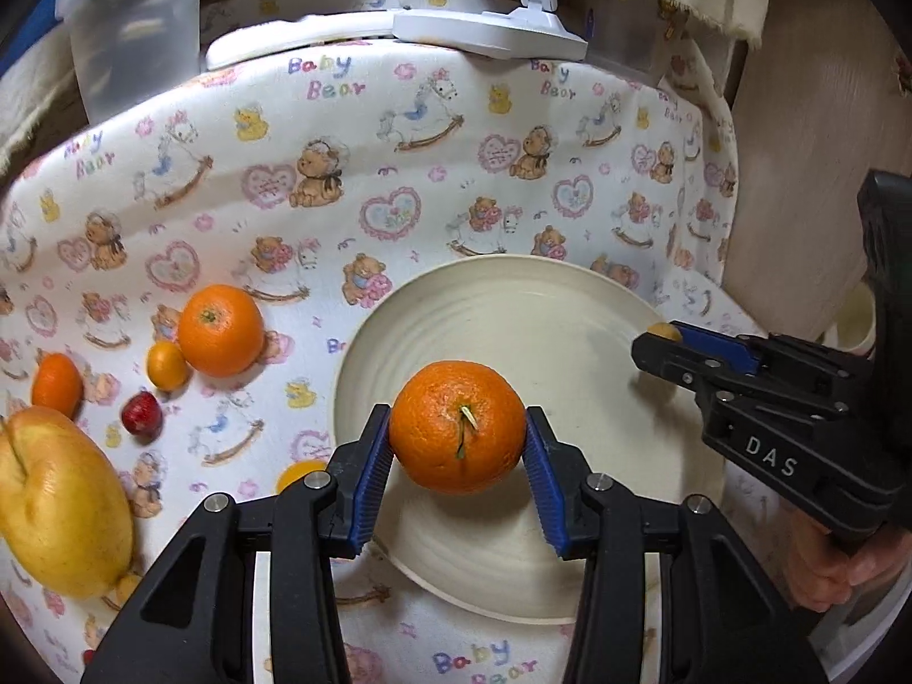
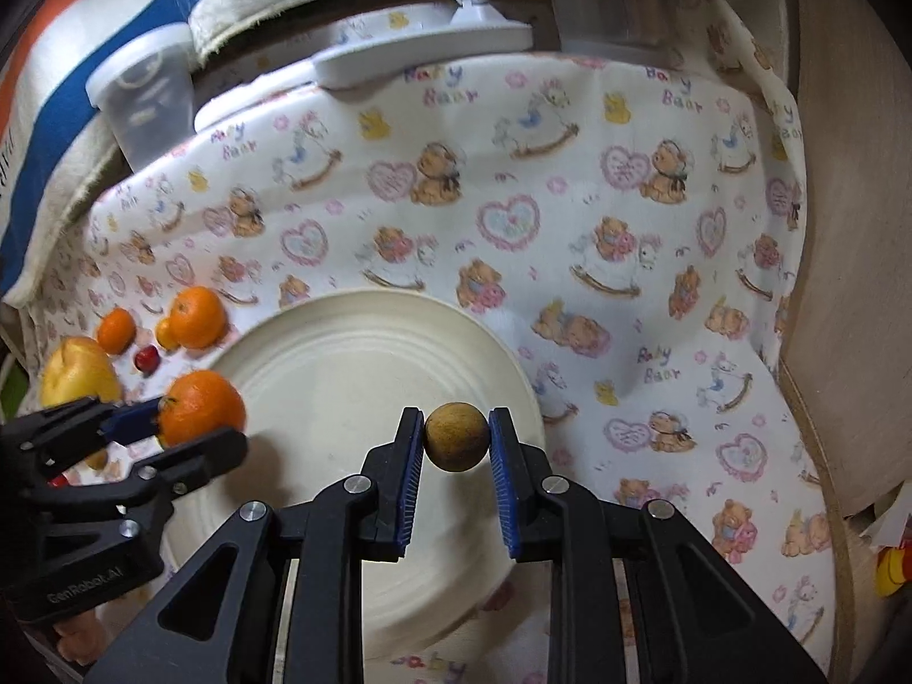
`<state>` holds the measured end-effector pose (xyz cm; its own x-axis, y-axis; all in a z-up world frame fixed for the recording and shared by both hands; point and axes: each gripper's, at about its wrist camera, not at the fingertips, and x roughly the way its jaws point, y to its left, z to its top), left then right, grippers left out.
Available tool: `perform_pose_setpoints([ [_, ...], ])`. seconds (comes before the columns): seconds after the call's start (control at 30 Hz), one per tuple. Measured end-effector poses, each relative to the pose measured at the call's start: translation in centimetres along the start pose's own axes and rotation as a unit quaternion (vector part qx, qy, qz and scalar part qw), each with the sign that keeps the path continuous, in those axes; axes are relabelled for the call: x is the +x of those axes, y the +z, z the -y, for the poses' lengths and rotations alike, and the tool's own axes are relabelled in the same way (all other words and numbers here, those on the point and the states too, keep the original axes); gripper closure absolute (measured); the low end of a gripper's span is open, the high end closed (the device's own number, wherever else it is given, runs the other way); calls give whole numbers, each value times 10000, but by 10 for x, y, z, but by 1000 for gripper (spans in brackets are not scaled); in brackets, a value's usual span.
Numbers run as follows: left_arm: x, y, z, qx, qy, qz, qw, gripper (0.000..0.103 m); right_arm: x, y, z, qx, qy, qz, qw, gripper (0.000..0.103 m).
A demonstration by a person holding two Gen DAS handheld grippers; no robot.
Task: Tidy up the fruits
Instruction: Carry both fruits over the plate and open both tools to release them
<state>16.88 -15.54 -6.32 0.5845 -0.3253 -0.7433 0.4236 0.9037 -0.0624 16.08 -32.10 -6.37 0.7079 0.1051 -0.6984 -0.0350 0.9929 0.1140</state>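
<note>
Fruits are split between the two tools and the cloth: the large cream round ceramic plate (image 1: 570, 330) lies on the desk's white baby-bear printed cloth (image 1: 399, 171), beneath and ahead of both tools. Left of the left hand-held gripper (image 1: 457, 444) lies a big yellow pear-like fruit (image 1: 57, 501), the largest of the loose group. That left hand-held gripper pinches a round orange with a green stem (image 1: 459, 427) between its blue pads, over the plate. Farther left and ahead sits a second loose orange (image 1: 221, 329), touching a small yellow-orange kumquat-like fruit (image 1: 167, 365); nearby are a smaller tangerine (image 1: 57, 385) and a tiny red fruit (image 1: 141, 413). The right hand-held gripper (image 2: 456, 439) clamps a small brown round fruit (image 2: 456, 438) above the plate's near right part.
</note>
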Motion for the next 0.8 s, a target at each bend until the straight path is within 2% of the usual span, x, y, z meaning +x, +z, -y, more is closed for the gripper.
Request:
perform_pose_setpoints([
  [0.23, 8, -2, -1, 48, 68, -59, 9999, 59, 7, -3, -2, -44, -13, -162, 9999, 79],
  [0.6, 13, -2, -1, 55, 39, -127, 9999, 59, 7, -2, -1, -33, 44, -186, 9998, 79],
  [0.7, 10, -1, -1, 47, 65, -70, 9999, 55, 6, -2, 0, 5, 84, -175, 9998, 78],
  [0.77, 6, 0, 0, 77, 126, 58, 9999, 40, 4, -2, 0, 36, 114, -159, 9998, 70],
  [0.8, 3, 0, 0, 93, 172, 107, 9998, 36, 2, -2, 1, 66, 87, -108, 9999, 56],
])
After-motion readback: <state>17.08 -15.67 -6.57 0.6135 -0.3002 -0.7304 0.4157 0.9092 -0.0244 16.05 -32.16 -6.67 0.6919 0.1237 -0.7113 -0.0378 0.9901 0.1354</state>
